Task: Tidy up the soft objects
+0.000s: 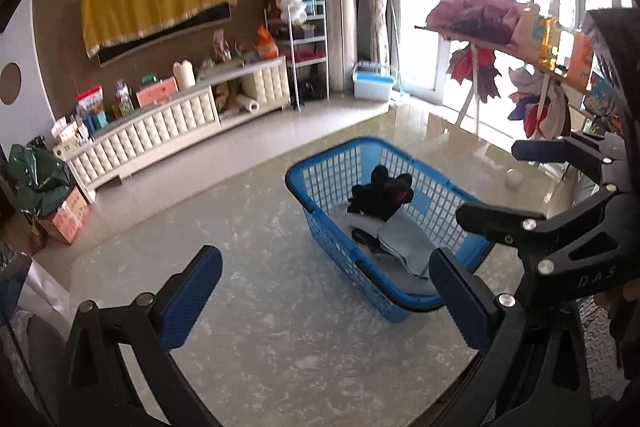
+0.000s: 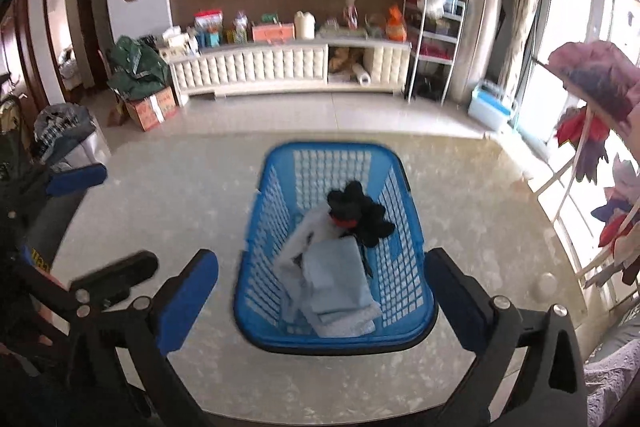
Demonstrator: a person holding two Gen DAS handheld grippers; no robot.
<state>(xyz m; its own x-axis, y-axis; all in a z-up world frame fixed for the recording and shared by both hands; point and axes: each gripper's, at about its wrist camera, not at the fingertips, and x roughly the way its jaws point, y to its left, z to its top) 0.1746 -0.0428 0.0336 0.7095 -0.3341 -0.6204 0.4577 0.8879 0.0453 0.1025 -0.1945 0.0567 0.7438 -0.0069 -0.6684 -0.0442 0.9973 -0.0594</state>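
A blue plastic basket stands on the marble table. Inside it lie a black plush toy with a red spot and folded light blue-grey cloths. My left gripper is open and empty, above the table just left of the basket's near end. My right gripper is open and empty, with the basket's near end between its fingers in the view. The right gripper's black fingers show at the right of the left wrist view.
The marble table carries a small white ball at its far right. A laden drying rack stands to the right. A white cabinet and a metal shelf line the far wall.
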